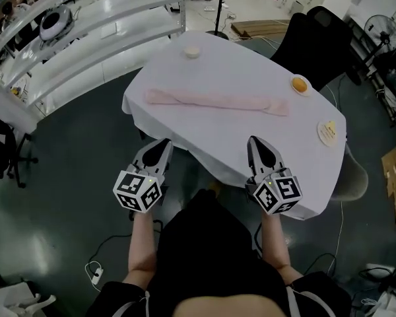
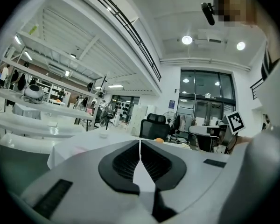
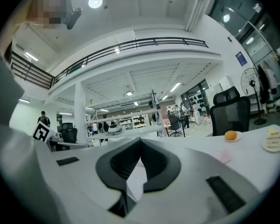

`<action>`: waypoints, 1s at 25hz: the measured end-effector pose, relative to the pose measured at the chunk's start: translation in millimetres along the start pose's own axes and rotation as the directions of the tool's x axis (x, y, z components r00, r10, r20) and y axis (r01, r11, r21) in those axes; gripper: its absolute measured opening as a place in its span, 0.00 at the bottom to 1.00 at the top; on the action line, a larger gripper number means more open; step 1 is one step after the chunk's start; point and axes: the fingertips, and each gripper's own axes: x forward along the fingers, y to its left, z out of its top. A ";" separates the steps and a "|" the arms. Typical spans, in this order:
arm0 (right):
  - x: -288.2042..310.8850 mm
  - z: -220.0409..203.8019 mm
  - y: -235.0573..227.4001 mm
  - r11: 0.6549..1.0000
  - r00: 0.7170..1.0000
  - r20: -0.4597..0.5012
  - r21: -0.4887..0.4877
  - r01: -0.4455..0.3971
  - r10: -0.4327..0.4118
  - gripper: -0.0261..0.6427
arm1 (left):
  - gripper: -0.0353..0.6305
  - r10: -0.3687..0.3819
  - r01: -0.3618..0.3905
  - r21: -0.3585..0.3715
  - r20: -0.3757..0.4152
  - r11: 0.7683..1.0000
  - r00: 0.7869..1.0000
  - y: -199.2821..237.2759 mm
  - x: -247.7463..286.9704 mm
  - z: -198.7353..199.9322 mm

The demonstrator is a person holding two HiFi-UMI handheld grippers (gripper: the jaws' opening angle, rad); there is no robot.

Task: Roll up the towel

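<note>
Pink cloth towel lies as a long narrow strip across the white-draped surface, well ahead of our left hand-held gripper and right hand-held gripper. We see both clenched, empty.

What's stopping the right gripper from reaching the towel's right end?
Probably nothing: the right gripper sits at the near table edge, with only bare tablecloth before the towel. Its jaws are shut, so they'd need opening.

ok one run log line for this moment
left gripper: shut, empty | right gripper: shut, empty | long pink cloth towel: lying unrolled on white-clothed table | rolling: not started
</note>
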 end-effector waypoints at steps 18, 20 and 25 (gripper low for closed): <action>-16.9 -40.0 16.2 0.999 0.992 -0.126 -0.040 -0.027 0.022 0.04 | 0.08 0.029 -0.027 0.070 -0.040 0.997 0.999 2.2 -31.0 -25.5; -16.7 -40.4 14.0 0.999 0.991 -0.130 -0.046 -0.024 0.017 0.04 | 0.08 0.034 -0.031 0.067 -0.038 0.997 0.999 4.6 -30.7 -25.5; -15.6 -40.3 10.4 0.998 0.990 -0.140 -0.057 -0.022 0.014 0.04 | 0.08 0.052 -0.049 0.070 -0.041 0.996 0.998 10.8 -31.1 -25.7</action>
